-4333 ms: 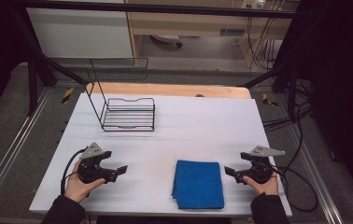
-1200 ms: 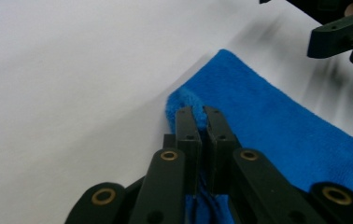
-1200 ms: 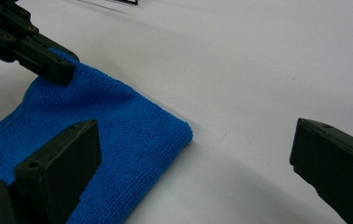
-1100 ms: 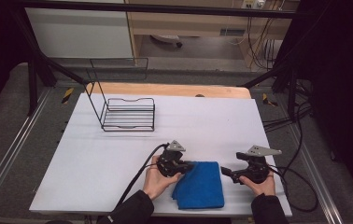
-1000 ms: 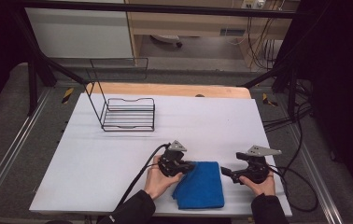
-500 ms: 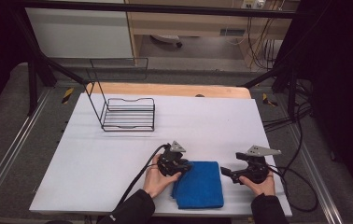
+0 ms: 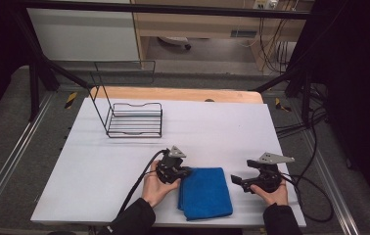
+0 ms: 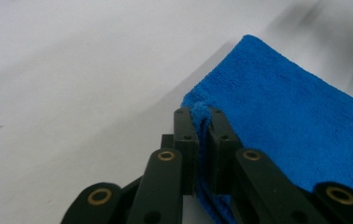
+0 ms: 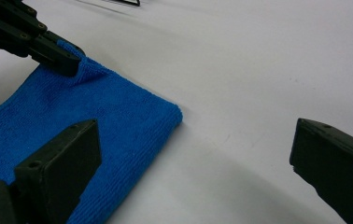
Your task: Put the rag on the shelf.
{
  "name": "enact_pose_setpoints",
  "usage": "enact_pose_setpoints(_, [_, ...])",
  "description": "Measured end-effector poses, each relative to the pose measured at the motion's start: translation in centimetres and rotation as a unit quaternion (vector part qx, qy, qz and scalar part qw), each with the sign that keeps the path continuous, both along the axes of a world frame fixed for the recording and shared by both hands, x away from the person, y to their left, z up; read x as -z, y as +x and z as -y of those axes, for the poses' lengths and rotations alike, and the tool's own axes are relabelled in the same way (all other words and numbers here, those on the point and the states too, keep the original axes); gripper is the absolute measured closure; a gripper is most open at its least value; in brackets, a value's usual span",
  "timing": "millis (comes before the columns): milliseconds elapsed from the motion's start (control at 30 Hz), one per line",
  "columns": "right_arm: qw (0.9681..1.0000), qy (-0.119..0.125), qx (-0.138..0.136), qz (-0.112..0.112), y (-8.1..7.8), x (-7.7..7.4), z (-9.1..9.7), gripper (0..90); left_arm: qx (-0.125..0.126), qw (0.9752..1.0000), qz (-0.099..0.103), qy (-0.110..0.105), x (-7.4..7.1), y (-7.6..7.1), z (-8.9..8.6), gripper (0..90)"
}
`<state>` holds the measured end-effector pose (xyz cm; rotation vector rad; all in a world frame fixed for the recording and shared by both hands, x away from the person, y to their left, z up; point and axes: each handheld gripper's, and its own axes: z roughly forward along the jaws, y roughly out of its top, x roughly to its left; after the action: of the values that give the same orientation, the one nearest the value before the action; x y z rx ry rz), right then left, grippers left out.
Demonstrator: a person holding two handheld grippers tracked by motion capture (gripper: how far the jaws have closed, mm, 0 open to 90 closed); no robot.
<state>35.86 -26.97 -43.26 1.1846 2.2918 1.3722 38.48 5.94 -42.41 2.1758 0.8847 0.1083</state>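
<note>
A folded blue cloth (image 7: pixel 207 193) lies on the white table (image 7: pixel 212 127) near its front edge. My left gripper (image 7: pixel 187 171) is at the cloth's far left corner and is shut on it. In the left gripper view the jaws (image 8: pixel 204 116) have just been closing, and a fold of the blue cloth (image 8: pixel 286 116) is pinched between them. My right gripper (image 7: pixel 237 182) rests just right of the cloth, apart from it. In the right gripper view its jaws stand wide open (image 9: pixel 193 133) with nothing between them, and the cloth (image 9: pixel 109 107) lies to their left, where the left gripper (image 9: pixel 67 60) lifts its corner.
A black wire rack (image 7: pixel 134 120) with a tall wire back stands at the table's far left. A wooden board (image 7: pixel 173 94) runs along the far edge. Cables (image 7: pixel 315 196) trail off the right side. Bare white table surface lies between the rack and the cloth.
My left gripper came across from the table's left to the cloth's far left corner, then shifted slightly left with the corner pinched. The right gripper has stayed in place.
</note>
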Motion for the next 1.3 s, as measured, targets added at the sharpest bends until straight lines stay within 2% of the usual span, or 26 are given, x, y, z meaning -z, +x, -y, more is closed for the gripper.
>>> enact_pose_setpoints(33, [1.0,0.0,-0.002,0.002,0.0,-0.1,-0.2,2.7,-0.004,1.0,0.0,0.002,-0.3,0.1,-0.7,84.5])
enact_pose_setpoints(67, [1.0,0.001,-0.001,-0.001,0.0,-0.1,-0.3,2.7,-0.004,1.0,0.0,0.002,-0.3,0.1,-0.7,84.5])
enact_pose_setpoints(133, [1.0,-0.002,-0.004,0.001,0.0,-0.1,-0.4,2.7,-0.009,1.0,-0.003,0.003,-0.7,0.3,-1.8,84.6])
enact_pose_setpoints(167, [1.0,-0.001,-0.005,0.001,0.0,-0.1,-0.6,2.9,-0.016,0.9998,-0.003,0.007,-1.0,0.5,-3.1,84.6])
enact_pose_setpoints(200, [1.0,0.0,-0.006,0.0,-0.1,-0.1,-0.7,3.1,-0.016,0.9998,-0.003,0.007,-1.0,0.5,-3.1,84.6])
enact_pose_setpoints(267, [1.0,0.003,-0.006,0.002,-0.1,-0.2,-0.9,3.6,-0.025,0.9996,-0.005,0.009,-1.2,0.7,-4.4,84.6])
enact_pose_setpoints(333, [1.0,0.004,-0.006,0.004,0.0,-0.2,-1.1,3.8,-0.036,0.9993,-0.008,0.004,-1.2,0.9,-5.7,84.6])
enact_pose_setpoints(533, [0.9999,0.003,-0.013,0.006,0.1,-0.5,-2.7,5.1,-0.048,0.9984,-0.025,0.018,-0.7,1.3,-8.8,84.5])
enact_pose_setpoints(600, [0.9999,-0.002,-0.012,0.007,0.3,-0.7,-3.4,5.8,-0.05,0.998,-0.027,0.026,-0.4,1.4,-9.6,84.5])
enact_pose_setpoints(700, [0.9999,-0.009,-0.012,0.007,0.6,-0.9,-4.3,7.4,-0.063,0.9975,-0.025,0.022,0.2,1.7,-10.5,84.2])
enact_pose_setpoints(767, [0.9996,-0.023,-0.012,0.008,1.6,-1.1,-6.2,10.2,-0.071,0.997,-0.029,0.011,0.6,1.9,-10.8,83.6])
enact_pose_setpoints(800, [0.9996,-0.023,-0.012,0.008,1.6,-1.1,-6.2,10.2,-0.073,0.9969,-0.026,0.011,0.6,2.0,-10.8,83.6])
enact_pose_setpoints(833, [0.9995,-0.028,-0.013,0.006,1.9,-1.2,-7.0,11.6,-0.076,0.9968,-0.021,0.011,0.7,2.1,-10.8,83.5])
enact_pose_setpoints(867, [0.9994,-0.032,-0.014,0.002,2.3,-1.3,-7.8,13.1,-0.077,0.9968,-0.018,0.01,0.7,2.1,-10.8,83.4])
enact_pose_setpoints(900, [0.999,-0.038,-0.022,-0.004,3.2,-1.3,-9.5,18.9,-0.078,0.9968,-0.013,0.01,0.7,2.2,-10.8,83.3])
enact_pose_setpoints(933, [0.999,-0.038,-0.022,-0.004,3.2,-1.3,-9.5,18.9,-0.079,0.9967,-0.011,0.01,0.7,2.2,-10.8,83.3])
enact_pose_setpoints(967, [0.9983,-0.045,-0.036,-0.006,4.2,-1.1,-11.4,24.0,-0.08,0.9967,-0.012,0.009,0.7,2.3,-10.9,83.3])
enact_pose_setpoints(1067, [0.9966,-0.065,-0.049,-0.013,5.6,-0.6,-14.1,33.3,-0.079,0.9967,-0.015,0.008,0.6,2.5,-11.0,83.4])
enact_pose_setpoints(1100, [0.9966,-0.065,-0.049,-0.013,5.6,-0.6,-14.1,33.3,-0.082,0.9966,-0.013,0.006,0.6,2.6,-11.1,83.4])
enact_pose_setpoints(1133, [0.9958,-0.074,-0.051,-0.018,6.0,-0.3,-15.0,36.4,-0.083,0.9965,-0.013,0.005,0.5,2.7,-11.1,83.5])
enact_pose_setpoints(1167, [0.9948,-0.086,-0.05,-0.021,6.7,0.3,-16.4,43.8,-0.082,0.9966,-0.011,0.007,0.5,2.9,-11.2,83.5])
enact_pose_setpoints(1200, [0.9944,-0.089,-0.051,-0.025,7.0,0.5,-16.9,47.5,-0.085,0.9963,-0.013,0.002,0.5,3.1,-11.2,83.4])
enact_pose_setpoints(1300, [0.9949,-0.085,-0.044,-0.031,7.6,1.0,-17.7,59.8,-0.083,0.9965,-0.013,0.005,0.8,3.4,-11.3,83.4])
